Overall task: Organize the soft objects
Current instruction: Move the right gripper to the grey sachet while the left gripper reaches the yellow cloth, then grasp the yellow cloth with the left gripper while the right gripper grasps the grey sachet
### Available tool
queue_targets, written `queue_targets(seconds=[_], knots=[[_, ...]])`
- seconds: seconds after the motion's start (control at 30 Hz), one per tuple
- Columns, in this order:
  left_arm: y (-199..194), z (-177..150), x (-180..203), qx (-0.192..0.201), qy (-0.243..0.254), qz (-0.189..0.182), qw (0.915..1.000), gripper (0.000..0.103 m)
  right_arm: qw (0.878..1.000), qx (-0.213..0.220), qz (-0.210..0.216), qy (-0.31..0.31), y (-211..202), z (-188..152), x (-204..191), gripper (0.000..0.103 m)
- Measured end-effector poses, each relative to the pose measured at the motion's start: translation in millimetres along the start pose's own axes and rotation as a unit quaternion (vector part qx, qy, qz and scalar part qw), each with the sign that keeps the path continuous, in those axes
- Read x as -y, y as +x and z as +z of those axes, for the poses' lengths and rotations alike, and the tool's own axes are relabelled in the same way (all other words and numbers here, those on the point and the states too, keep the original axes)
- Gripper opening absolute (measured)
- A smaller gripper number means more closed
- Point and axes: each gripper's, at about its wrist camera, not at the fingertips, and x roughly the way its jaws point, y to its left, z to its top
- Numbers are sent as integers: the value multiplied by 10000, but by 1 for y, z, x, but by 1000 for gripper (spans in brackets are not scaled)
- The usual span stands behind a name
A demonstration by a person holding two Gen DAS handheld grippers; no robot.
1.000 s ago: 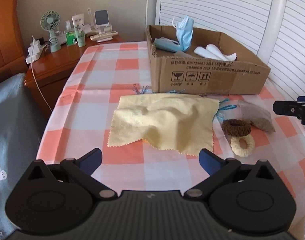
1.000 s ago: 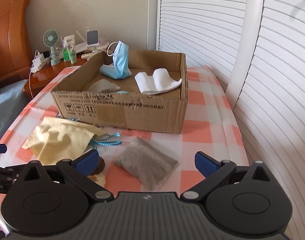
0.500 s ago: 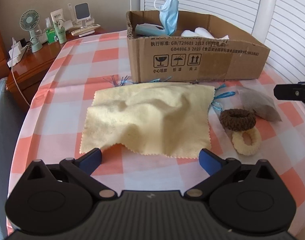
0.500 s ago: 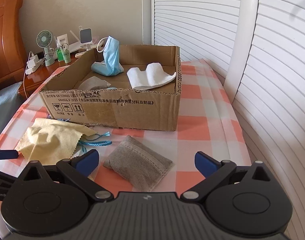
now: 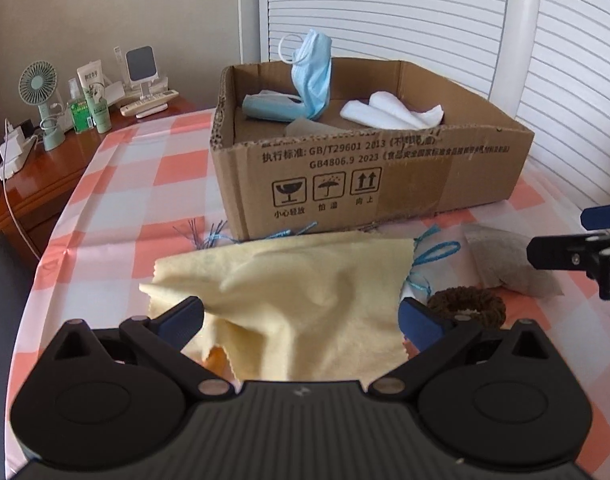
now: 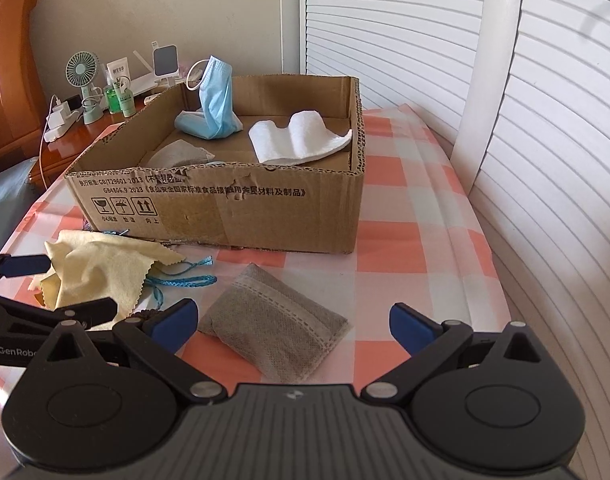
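A yellow cloth (image 5: 305, 292) lies crumpled on the checked table in front of a cardboard box (image 5: 385, 176). My left gripper (image 5: 301, 320) is open, low over the cloth, its fingers either side of it. A grey pouch (image 6: 273, 328) lies before my right gripper (image 6: 291, 320), which is open just short of it. A brown scrunchie (image 5: 467, 304) lies right of the cloth. The box (image 6: 233, 208) holds a blue face mask (image 6: 215, 96), a white cloth (image 6: 301, 142) and a grey pouch (image 6: 177, 154).
Blue cords (image 6: 185, 278) lie between the cloth and the pouch. A wooden nightstand (image 5: 45, 172) at far left carries a small fan (image 5: 39, 96), bottles and a remote. White slatted doors (image 6: 545, 160) stand along the right. The table edge (image 6: 485, 240) runs near them.
My left gripper has dropped and moved forward, now straddling the near part of the yellow cloth. My right gripper has moved closer to the grey pouch. Both stay open.
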Motion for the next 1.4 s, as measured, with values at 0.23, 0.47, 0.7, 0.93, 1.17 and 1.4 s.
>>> queue_targets(seconds=[0.23, 0.47, 0.7, 0.93, 1.17, 1.4], knots=[[5, 9, 14, 86, 384, 66, 9992, 102, 10000, -58, 23, 21, 3, -2, -1, 103], [17, 10, 31, 92, 796, 476, 9956, 102, 10000, -55, 24, 52, 3, -3, 0, 103], [4, 8, 14, 203, 687, 890, 9934, 102, 9999, -59, 81, 100, 4, -4, 1, 103], [13, 4, -24, -257, 15, 733, 9970, 102, 9999, -63, 128, 74, 2, -5, -1, 103], [6, -3, -36, -249, -379, 254, 9986, 68, 9999, -73, 133, 46, 2, -5, -3, 103], [-7, -2, -24, -275, -211, 119, 9993, 10, 9998, -45, 176, 44, 0, -5, -5, 103]])
